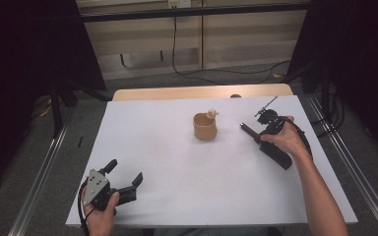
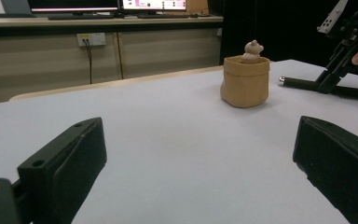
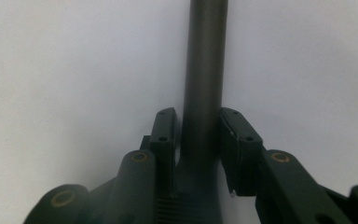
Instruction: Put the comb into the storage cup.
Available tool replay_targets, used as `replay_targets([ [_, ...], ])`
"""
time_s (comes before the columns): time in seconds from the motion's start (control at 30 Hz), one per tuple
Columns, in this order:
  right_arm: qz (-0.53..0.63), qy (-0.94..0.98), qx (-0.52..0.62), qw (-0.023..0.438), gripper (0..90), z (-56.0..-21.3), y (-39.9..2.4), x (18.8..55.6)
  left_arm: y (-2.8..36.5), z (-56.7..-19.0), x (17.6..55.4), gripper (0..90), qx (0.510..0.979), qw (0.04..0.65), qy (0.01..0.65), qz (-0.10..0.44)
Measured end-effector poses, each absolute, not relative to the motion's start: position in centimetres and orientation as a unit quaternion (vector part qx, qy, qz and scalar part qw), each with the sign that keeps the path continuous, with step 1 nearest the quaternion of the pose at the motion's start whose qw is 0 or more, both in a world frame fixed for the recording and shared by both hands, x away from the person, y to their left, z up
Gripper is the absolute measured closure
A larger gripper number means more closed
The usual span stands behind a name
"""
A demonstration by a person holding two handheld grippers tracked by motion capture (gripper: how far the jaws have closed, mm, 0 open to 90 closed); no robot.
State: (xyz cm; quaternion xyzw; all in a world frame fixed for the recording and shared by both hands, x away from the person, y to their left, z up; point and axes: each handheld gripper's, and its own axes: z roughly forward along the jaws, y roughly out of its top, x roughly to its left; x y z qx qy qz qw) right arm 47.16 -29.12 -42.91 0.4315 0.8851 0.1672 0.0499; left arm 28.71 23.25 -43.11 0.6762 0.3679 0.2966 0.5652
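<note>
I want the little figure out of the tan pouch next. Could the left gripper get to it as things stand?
Probably yes: the left gripper rests with its jaws wide open, and bare table lies between it and the tan pouch, where the figure pokes above the rim.

This looks like a lab or recording room. In the high view, black curtains (image 1: 24,44) close off both upper corners, metal rails (image 1: 39,172) run along each side of the white desk (image 1: 177,162), and a cable (image 1: 174,44) hangs at top centre. Monitors (image 2: 107,4) line the upper left of the left gripper view.
</note>
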Motion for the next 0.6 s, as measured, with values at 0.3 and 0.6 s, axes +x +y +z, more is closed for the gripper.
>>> replay_targets([
  [0.3,0.159,0.883,0.438,0.048,72.6,-42.83,-29.02,47.29,23.18,-43.14,28.76,2.7,0.678,0.564,0.367,0.295],
  [0.6,0.15,0.882,0.444,0.044,73.1,-42.74,-28.84,47.56,23.23,-43.14,28.79,2.7,0.678,0.564,0.368,0.295],
])
